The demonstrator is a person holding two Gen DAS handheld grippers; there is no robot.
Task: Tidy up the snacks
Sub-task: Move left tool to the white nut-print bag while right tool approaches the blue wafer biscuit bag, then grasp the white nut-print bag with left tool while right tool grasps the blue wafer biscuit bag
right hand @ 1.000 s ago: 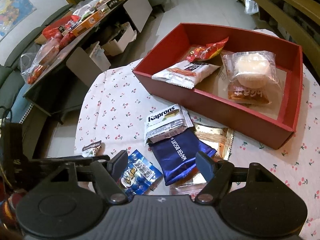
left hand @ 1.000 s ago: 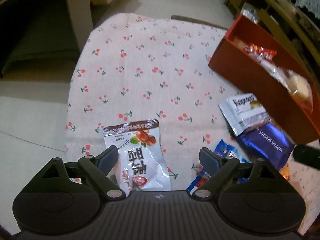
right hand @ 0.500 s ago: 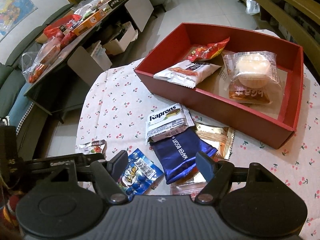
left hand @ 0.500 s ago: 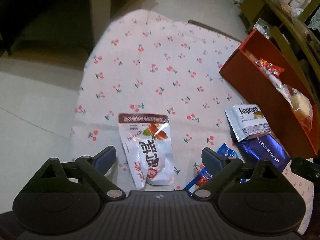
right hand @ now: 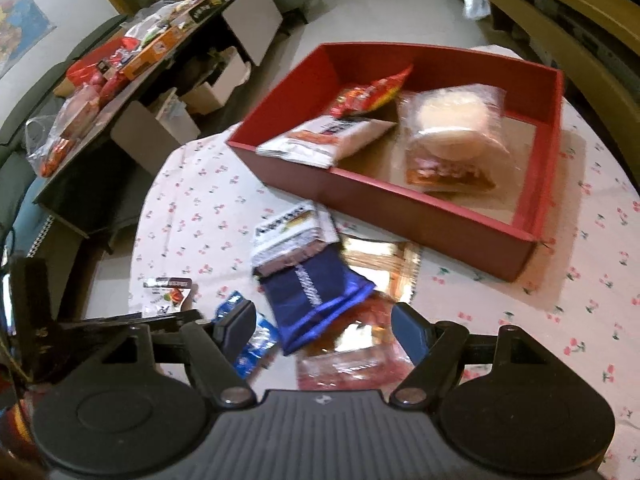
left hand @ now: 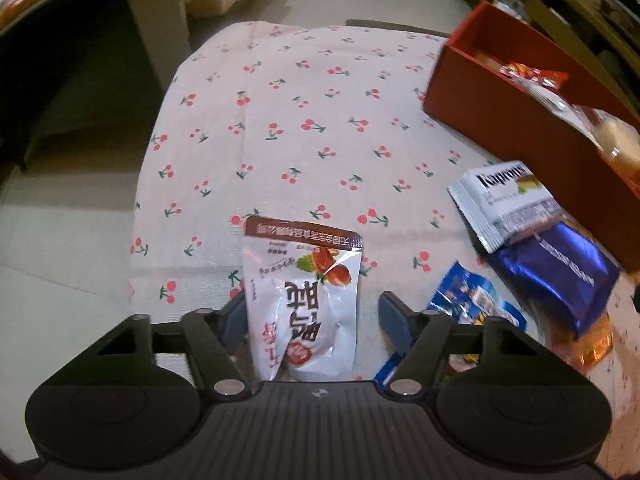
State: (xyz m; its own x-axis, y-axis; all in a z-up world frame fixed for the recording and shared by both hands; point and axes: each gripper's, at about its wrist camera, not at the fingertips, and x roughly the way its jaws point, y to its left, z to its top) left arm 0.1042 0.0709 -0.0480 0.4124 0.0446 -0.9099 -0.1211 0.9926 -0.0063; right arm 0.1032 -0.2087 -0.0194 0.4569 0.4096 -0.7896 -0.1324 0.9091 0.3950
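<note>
Snacks crowd the cloth beside the red tray [right hand: 400, 216]: Kaprons pack [left hand: 506, 204], blue wafer bag [right hand: 320, 292]. Left gripper [left hand: 312, 314] wide around white nut packet [left hand: 304, 300] near table edge. Right gripper [right hand: 324, 330] wide, holding nothing; bare cloth beyond.

I see a wide bare part of the counter [left hand: 304, 92] from its far edge down to the middle, with lots of room to pass. Near the counter's close left edge, the white snack bag [left hand: 304, 300] lies flat between my left gripper's [left hand: 312, 312] spread fingers. On the right side the red box [right hand: 400, 196] stands in the way, its walls up. Just in front of it is a heap: the Kaprons pack [left hand: 504, 204], the blue wafer pack [right hand: 316, 296] and the small blue bag [left hand: 472, 304], all touching. My right gripper [right hand: 324, 328] hangs over that heap with its fingers apart.
</note>
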